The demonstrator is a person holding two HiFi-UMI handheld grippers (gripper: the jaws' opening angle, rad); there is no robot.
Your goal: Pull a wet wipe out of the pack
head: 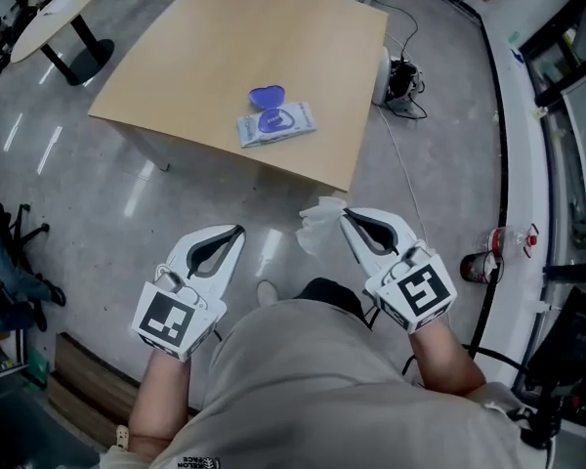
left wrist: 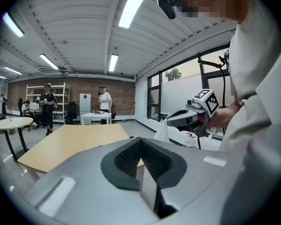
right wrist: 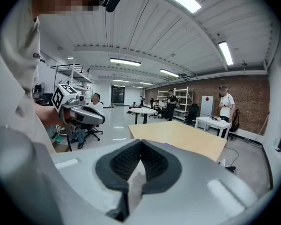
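The wet wipe pack (head: 276,123) lies flat on the wooden table (head: 195,57), its purple lid (head: 267,96) flipped open. Both grippers are held off the table, close to the person's body. My right gripper (head: 344,215) is shut on a crumpled white wet wipe (head: 320,225), well clear of the pack. In the right gripper view the wipe (right wrist: 136,179) shows pinched between the jaws of that gripper (right wrist: 139,142). My left gripper (head: 239,231) is shut with nothing in it. The left gripper view shows the left gripper (left wrist: 140,139), and beyond it the right gripper (left wrist: 182,117) with the wipe (left wrist: 162,132) hanging from it.
A round white table (head: 59,8) stands at the far left. Cables and a box (head: 402,76) lie on the floor by the table's right corner. A red-and-white bottle (head: 488,262) stands at the right, and a chair (head: 10,252) at the left. Several people stand far off.
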